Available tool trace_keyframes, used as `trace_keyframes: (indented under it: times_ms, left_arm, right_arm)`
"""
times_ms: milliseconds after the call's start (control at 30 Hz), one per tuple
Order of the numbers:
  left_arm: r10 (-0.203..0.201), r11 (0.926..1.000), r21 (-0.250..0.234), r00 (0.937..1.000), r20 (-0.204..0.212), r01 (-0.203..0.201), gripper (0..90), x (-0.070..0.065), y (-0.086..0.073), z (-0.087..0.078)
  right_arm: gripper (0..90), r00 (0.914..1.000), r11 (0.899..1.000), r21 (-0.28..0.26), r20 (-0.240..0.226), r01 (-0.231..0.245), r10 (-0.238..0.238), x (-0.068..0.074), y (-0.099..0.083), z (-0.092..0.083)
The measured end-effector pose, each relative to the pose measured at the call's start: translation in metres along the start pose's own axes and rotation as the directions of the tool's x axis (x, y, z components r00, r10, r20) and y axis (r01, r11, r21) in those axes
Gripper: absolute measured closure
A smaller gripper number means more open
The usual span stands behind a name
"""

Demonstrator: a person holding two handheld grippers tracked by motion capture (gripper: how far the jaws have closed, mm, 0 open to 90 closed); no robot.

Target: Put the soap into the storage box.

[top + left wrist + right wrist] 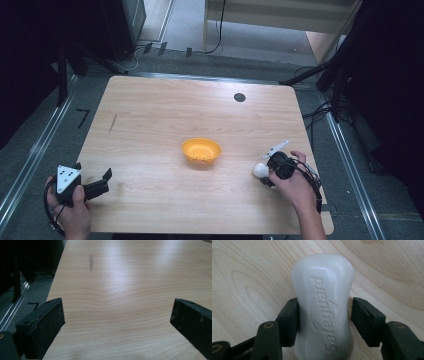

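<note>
A white bar of soap with raised lettering lies flat on the wooden table. My right gripper straddles its narrow middle: one pad rests against the bar's side, and the other pad stands a thin gap off it. In the high view the soap shows at the tip of the right gripper, near the table's right front. My left gripper rests at the front left edge, open, with bare wood between its jaws.
An orange bowl sits in the middle of the table, to the left of the soap. A small black disc lies near the far edge. A dark streak marks the wood ahead of the left gripper.
</note>
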State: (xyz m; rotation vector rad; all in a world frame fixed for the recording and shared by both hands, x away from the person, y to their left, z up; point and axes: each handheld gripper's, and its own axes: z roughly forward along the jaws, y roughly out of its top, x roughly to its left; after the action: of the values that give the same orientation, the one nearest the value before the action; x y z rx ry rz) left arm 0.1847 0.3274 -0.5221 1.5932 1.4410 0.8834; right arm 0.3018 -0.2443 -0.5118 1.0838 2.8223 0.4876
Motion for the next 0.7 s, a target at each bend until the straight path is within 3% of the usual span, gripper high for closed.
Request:
trace_keyframes:
  times_ms: [167,433,700]
  left_arm:
    - [0.0,1.0,0.0,1.0,0.0,0.0,0.0,-0.0001,0.0,0.0]
    - [0.001,1.0,0.0,1.0,0.001,-0.001,0.0,-0.0001,0.0,-0.0001]
    - [0.001,1.0,0.002,1.0,-0.001,-0.001,0.0,-0.0001,0.0001,-0.0001]
  right_arm:
    - [49.8,1.0,1.0,-0.005,0.002,0.008,-0.008,0.0021,0.0012,-0.0003]
    - [50.6,0.9999,0.999,-0.052,0.011,0.0,0.0,0.0021,-0.0038,-0.0001]
    - [50.7,0.9999,0.998,-0.06,0.012,0.012,-0.011,0.0023,-0.0051,-0.0004]
